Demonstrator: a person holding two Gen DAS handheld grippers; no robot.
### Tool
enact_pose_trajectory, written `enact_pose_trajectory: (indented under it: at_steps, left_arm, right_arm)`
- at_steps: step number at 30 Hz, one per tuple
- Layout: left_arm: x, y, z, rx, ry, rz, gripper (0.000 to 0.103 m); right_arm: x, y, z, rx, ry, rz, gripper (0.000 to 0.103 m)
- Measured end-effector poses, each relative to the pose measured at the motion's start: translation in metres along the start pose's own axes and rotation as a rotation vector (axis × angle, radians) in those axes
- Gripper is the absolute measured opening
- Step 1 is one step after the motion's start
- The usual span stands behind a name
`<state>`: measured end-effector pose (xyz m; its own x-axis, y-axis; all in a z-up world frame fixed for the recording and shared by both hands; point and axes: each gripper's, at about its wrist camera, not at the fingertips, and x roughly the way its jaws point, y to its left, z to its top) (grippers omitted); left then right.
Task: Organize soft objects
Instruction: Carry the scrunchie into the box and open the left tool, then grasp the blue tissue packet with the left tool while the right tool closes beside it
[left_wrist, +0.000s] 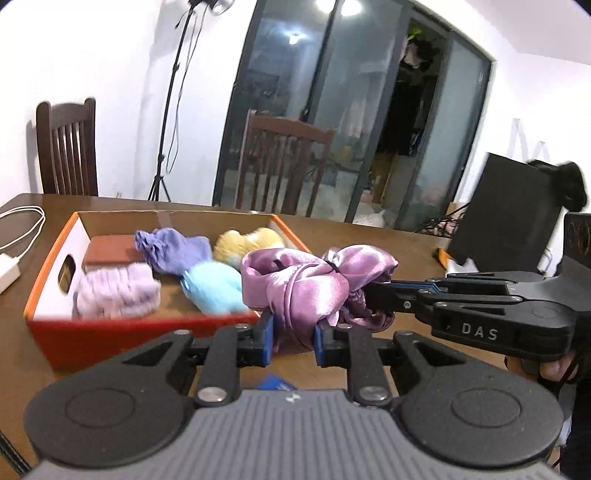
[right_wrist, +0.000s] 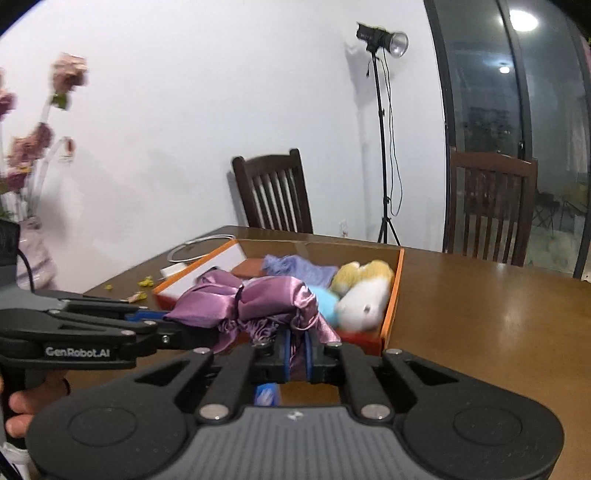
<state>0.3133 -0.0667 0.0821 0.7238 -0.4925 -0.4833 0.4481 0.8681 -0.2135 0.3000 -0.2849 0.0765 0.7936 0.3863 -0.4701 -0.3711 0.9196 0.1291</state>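
Observation:
A shiny purple satin cloth (left_wrist: 306, 284) hangs bunched in the air just in front of the orange cardboard box (left_wrist: 140, 332). My left gripper (left_wrist: 293, 339) is shut on its lower fold. My right gripper (left_wrist: 373, 295) comes in from the right and is shut on the cloth's right end. In the right wrist view the cloth (right_wrist: 258, 302) is pinched in my right gripper (right_wrist: 297, 356), and my left gripper (right_wrist: 173, 332) holds its left end. The box (right_wrist: 393, 295) holds a lilac towel (left_wrist: 118, 291), a purple cloth (left_wrist: 170, 247), a light blue soft thing (left_wrist: 214, 288) and a yellow-white plush toy (right_wrist: 364, 291).
The box stands on a brown wooden table (right_wrist: 480, 314). A white charger and cable (left_wrist: 14, 243) lie at the table's left. A black box (left_wrist: 509, 218) stands at the right. Two wooden chairs (left_wrist: 68, 147) and a light stand (right_wrist: 384, 129) are behind the table. A vase of pink flowers (right_wrist: 29, 155) stands at the left.

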Motion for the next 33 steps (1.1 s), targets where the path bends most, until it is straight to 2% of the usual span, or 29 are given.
enact_pose_trajectory:
  at_steps: [3, 4, 6, 10, 13, 14, 16, 20, 23, 26, 30, 33]
  left_arm:
    - [0.036, 0.02, 0.018, -0.019, 0.047, 0.009, 0.022]
    - [0.047, 0.026, 0.021, -0.02, 0.059, 0.022, 0.027]
    - [0.063, 0.035, 0.021, -0.018, 0.089, 0.041, 0.03]
    - [0.078, 0.051, 0.022, -0.042, 0.082, 0.034, 0.039]
    - [0.091, 0.058, 0.024, -0.063, 0.094, 0.043, 0.039]
    - [0.097, 0.058, 0.024, -0.059, 0.108, 0.045, 0.036]
    - [0.109, 0.055, 0.024, -0.032, 0.144, 0.047, 0.025]
    - [0.119, 0.048, 0.021, -0.002, 0.161, 0.053, 0.024]
    - [0.11, 0.049, 0.022, 0.008, 0.15, 0.059, 0.024]
    - [0.09, 0.049, 0.025, 0.03, 0.121, 0.089, 0.026]
    - [0.049, 0.044, 0.023, 0.044, 0.062, 0.143, 0.034]
    - [0.007, 0.038, 0.017, 0.06, -0.017, 0.201, 0.043]
  right_arm:
    - [0.043, -0.012, 0.026, -0.019, 0.056, -0.021, 0.007]
    - [0.057, -0.016, 0.033, -0.028, 0.085, -0.029, 0.007]
    - [0.084, -0.019, 0.04, -0.063, 0.132, -0.068, 0.007]
    - [0.125, -0.02, 0.039, -0.146, 0.244, -0.122, 0.007]
    - [0.134, -0.017, 0.028, -0.206, 0.291, -0.169, 0.011]
    - [0.131, -0.017, 0.028, -0.205, 0.286, -0.169, 0.011]
    - [0.12, -0.02, 0.033, -0.171, 0.247, -0.147, 0.015]
    - [0.109, -0.022, 0.046, -0.138, 0.172, -0.117, 0.015]
    - [0.115, -0.022, 0.045, -0.133, 0.174, -0.11, 0.015]
    - [0.11, -0.02, 0.042, -0.127, 0.169, -0.095, 0.015]
    - [0.092, -0.012, 0.047, -0.129, 0.127, -0.081, 0.015]
    - [0.067, -0.003, 0.048, -0.135, 0.064, -0.054, 0.015]
